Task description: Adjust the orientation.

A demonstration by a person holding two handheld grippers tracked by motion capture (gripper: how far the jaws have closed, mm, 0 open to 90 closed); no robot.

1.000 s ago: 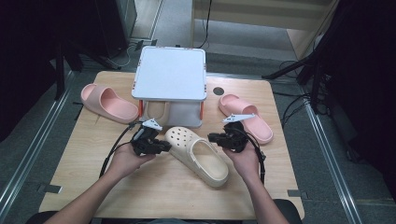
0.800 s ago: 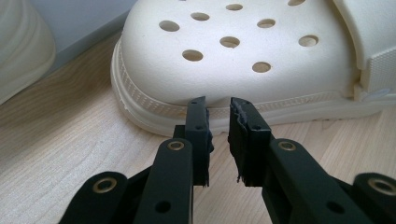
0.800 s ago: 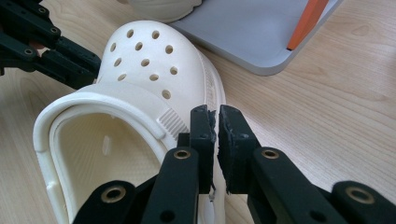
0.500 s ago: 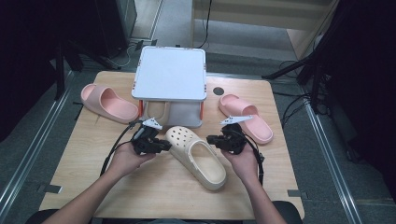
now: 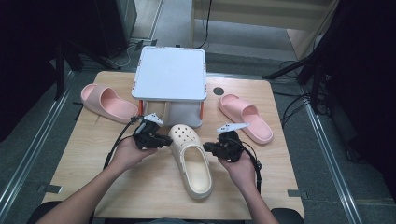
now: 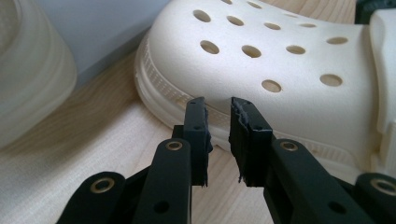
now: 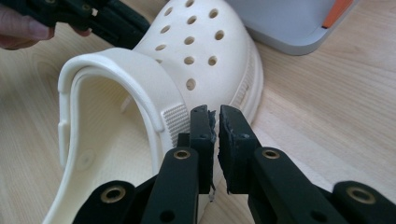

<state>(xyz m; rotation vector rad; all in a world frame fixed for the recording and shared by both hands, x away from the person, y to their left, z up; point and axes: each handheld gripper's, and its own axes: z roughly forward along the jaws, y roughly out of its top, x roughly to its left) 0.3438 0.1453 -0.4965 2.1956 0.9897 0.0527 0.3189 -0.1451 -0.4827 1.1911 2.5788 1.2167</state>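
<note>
**Cream foam clog flanked by two grippers on the wooden table**

Cream and perforated, the clog lies near the middle of the pale wooden table, toe toward the far side and heel toward the person. Its toe is just in front of a white two-tier rack with orange posts. Under the rack's flat top, on the lower level, sits another cream shoe, seen partly in the high view and as a rounded pale shape at the left edge of the left gripper view.

The left gripper is at the clog's left side by the toe. In the left gripper view its jaws stand a narrow gap apart, the tips right at the ribbed rim of the sole, with nothing pinched between them. The right gripper is at the clog's right side, near the strap hinge. In the right gripper view its jaws are nearly together, only a slit between the pads, tips close against the clog's side wall below the textured strap end; whether they touch it I cannot tell, and nothing is gripped.

Two pink slides lie on the table well apart: one pink slide left of the rack, the other pink slide to its right.
</note>
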